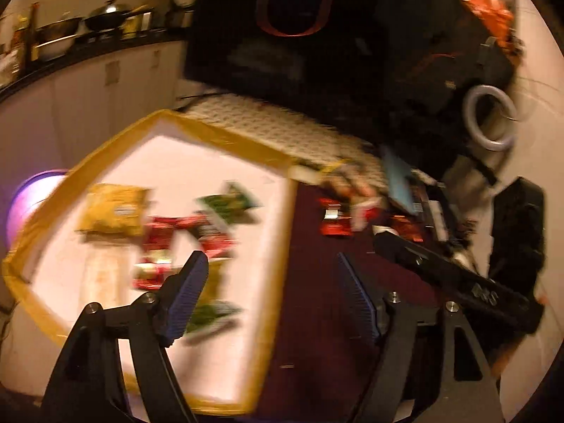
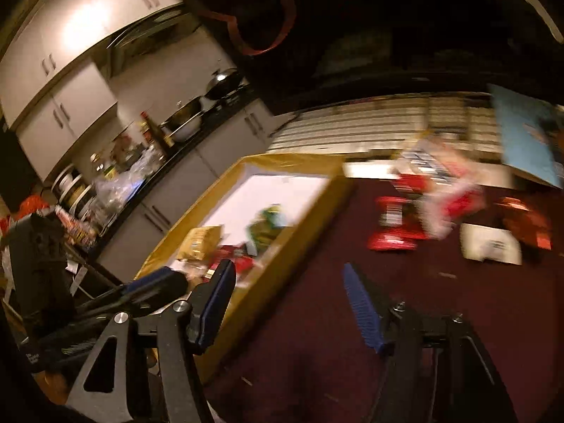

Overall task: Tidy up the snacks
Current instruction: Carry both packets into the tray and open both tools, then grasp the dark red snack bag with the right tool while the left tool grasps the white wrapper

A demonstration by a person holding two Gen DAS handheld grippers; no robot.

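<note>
A shallow box with a tan taped rim (image 1: pixel 282 246) and a white floor holds several snack packets: a yellow one (image 1: pixel 112 208), red ones (image 1: pixel 169 236) and green ones (image 1: pixel 229 204). More red packets (image 1: pixel 335 222) lie on the dark red cloth to its right. My left gripper (image 1: pixel 271 275) is open and empty, over the box's right rim. In the right wrist view the box (image 2: pixel 303 222) is at left and red packets (image 2: pixel 398 225) lie ahead. My right gripper (image 2: pixel 289 282) is open and empty above the cloth. Both views are blurred.
A large black bag (image 1: pixel 317 35) with red handles stands behind the box. A blue card (image 2: pixel 525 134) leans at the right. A white packet (image 2: pixel 490 243) lies on the cloth. A kitchen counter with pots (image 2: pixel 197 112) runs along the left.
</note>
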